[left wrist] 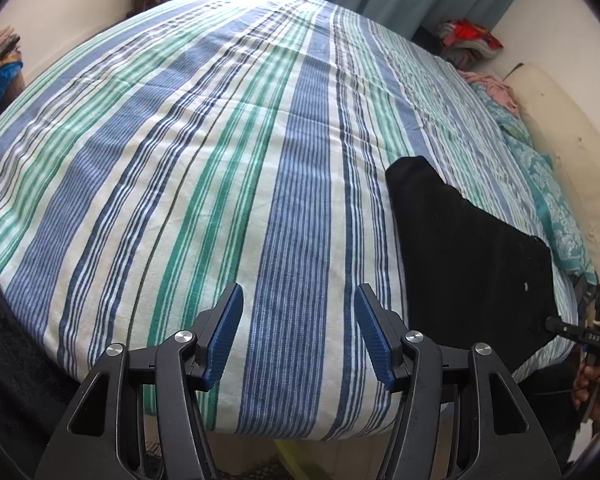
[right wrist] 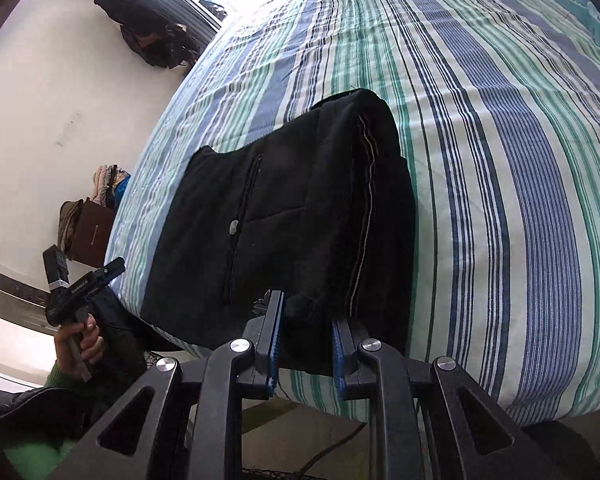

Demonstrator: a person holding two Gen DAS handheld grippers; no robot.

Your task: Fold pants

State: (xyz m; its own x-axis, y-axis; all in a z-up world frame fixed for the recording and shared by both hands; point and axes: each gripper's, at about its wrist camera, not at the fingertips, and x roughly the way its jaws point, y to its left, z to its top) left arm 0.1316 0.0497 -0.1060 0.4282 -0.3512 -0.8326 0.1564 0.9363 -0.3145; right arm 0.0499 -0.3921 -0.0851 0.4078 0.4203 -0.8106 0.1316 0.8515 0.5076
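Note:
The black pants (right wrist: 284, 200) lie folded into a compact bundle on the striped bedsheet (right wrist: 500, 160) near the bed's front edge. A small light button and a pale side seam show on them. My right gripper (right wrist: 306, 320) is shut on the bundle's near edge, with black cloth bunched between its blue pads. In the left wrist view the pants (left wrist: 472, 256) lie at the right, and my right gripper (left wrist: 580, 334) shows at their near corner. My left gripper (left wrist: 299, 320) is open and empty, over bare sheet to the left of the pants. In the right wrist view the left gripper (right wrist: 80, 284) is off the bed's left side.
The striped bed (left wrist: 220, 160) fills both views. A teal patterned cloth (left wrist: 548, 192) and a pink garment (left wrist: 488, 84) lie along its right side by the wall. Piles of clothes (left wrist: 468, 40) sit at the far corner. A brown box (right wrist: 92, 232) stands by the wall.

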